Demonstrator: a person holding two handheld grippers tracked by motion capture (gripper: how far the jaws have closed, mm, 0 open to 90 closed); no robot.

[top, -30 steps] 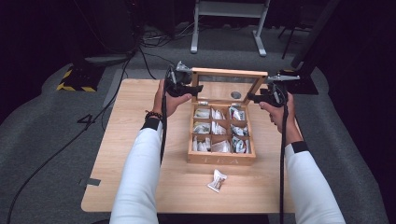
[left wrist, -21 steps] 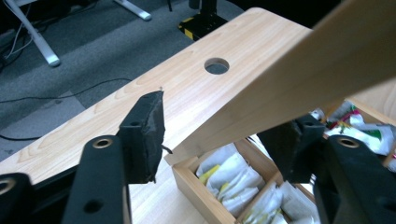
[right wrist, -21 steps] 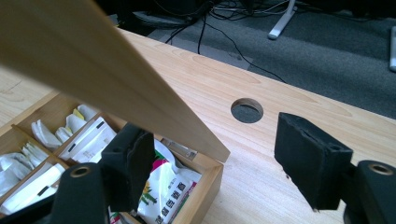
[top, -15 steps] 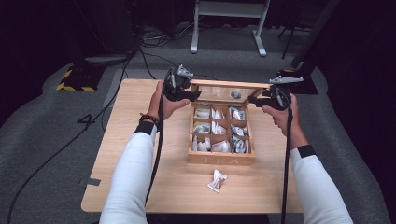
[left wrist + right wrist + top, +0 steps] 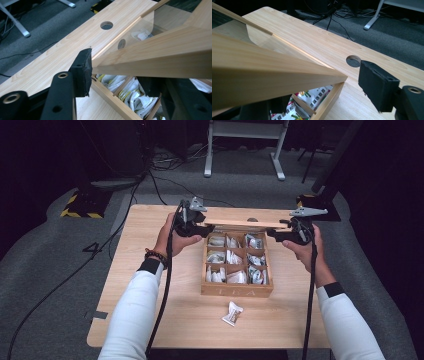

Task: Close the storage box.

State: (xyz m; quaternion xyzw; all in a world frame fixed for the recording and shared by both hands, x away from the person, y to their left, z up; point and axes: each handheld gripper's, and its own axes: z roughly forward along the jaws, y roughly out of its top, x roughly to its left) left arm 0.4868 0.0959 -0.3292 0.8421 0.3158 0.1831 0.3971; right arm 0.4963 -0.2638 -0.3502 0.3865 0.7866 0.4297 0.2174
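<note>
A wooden tea box (image 5: pixel 237 291) with several compartments of tea bags (image 5: pixel 231 256) stands on the table. Its glass-paned lid (image 5: pixel 245 223) is tilted low over the box. My left gripper (image 5: pixel 196 227) is at the lid's left front corner and my right gripper (image 5: pixel 282 231) at its right front corner. In the left gripper view the lid rail (image 5: pixel 155 55) lies between the wide-set jaws of my left gripper (image 5: pixel 117 75), one pad (image 5: pixel 83 71) touching its end. In the right gripper view the lid corner (image 5: pixel 287 72) sits inside my right gripper (image 5: pixel 322 90), apart from its right pad (image 5: pixel 377 87).
A loose tea bag (image 5: pixel 232 313) lies on the wooden table (image 5: pixel 150 250) in front of the box. A cable hole (image 5: pixel 106 25) is cut in the table behind the box. Cables and a stand's feet (image 5: pixel 245 150) lie on the floor beyond the far edge.
The lid has swung down from a steep open angle to low over the box. Both grippers moved forward and down with its front corners.
</note>
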